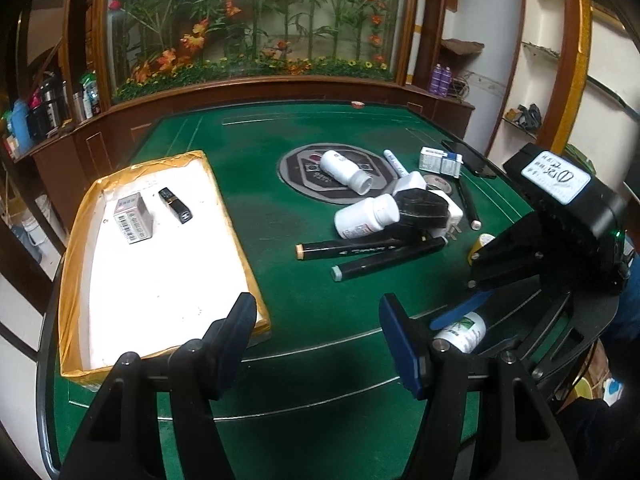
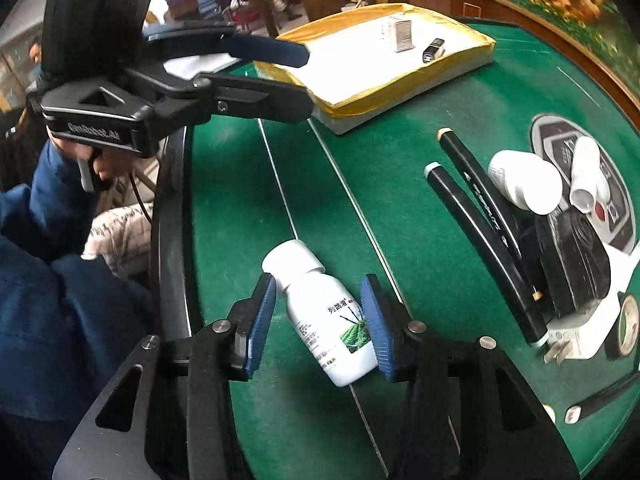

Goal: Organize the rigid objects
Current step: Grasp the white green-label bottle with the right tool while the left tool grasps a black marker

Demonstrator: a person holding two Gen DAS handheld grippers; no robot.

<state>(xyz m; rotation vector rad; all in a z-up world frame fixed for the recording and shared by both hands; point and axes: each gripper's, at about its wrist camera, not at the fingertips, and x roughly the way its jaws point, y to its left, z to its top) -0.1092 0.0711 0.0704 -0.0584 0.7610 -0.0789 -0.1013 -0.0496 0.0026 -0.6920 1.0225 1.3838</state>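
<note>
We hold our right tongs (image 2: 318,322) open around the white plastic bottle with a green label (image 2: 328,316) lying on the green felt worktop (image 2: 400,184), while our left tongs (image 1: 318,346) are open and hold nothing.

Green felt table (image 1: 248,152) with thin white inlaid lines and a round grey emblem (image 1: 332,176) at centre. Behind the table, a curved wooden cabinet (image 1: 256,96) framing glass, artificial flowers and bamboo (image 1: 256,20) inside. Right of the table, white wall shelves (image 1: 536,52), wood-trimmed.

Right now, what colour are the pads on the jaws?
Blue pads on black jaws; the right wrist view shows them best.
</note>
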